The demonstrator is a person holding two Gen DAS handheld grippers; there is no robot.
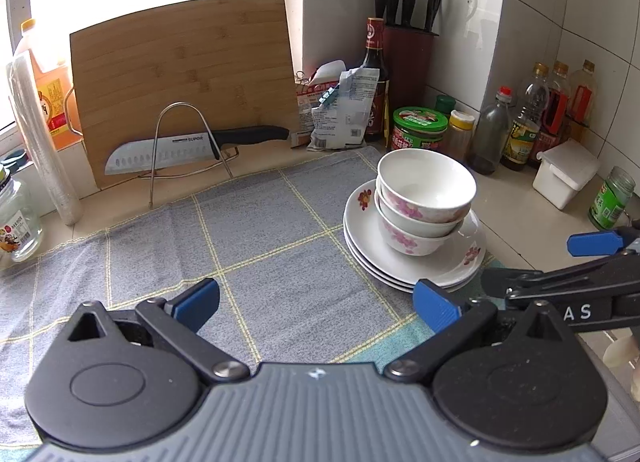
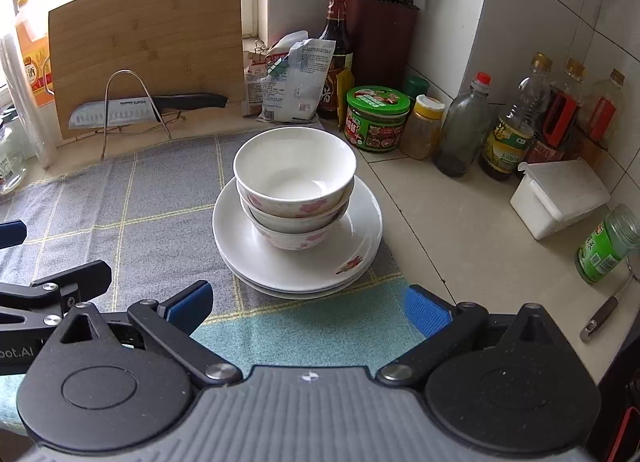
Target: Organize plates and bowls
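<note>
Bowls (image 2: 295, 185) stacked on plates (image 2: 298, 262)

**Kitchen counter and what it carries**

A pale stone counter (image 2: 460, 221) fills the corner under tiled walls. A grey checked cloth (image 1: 260, 229) with a teal edge covers it directly ahead of the tongs. On the cloth, ahead of the right tongs, sits a stack of white plates (image 2: 298, 258). Farther back, a bamboo cutting board (image 1: 184, 77) leans upright behind a wire rack (image 1: 184, 141) holding a knife. Off to the right stand a green-lidded jar (image 2: 378, 117), sauce bottles (image 2: 514, 129), a white lidded box (image 2: 560, 197) and a knife block (image 2: 382, 37).
</note>
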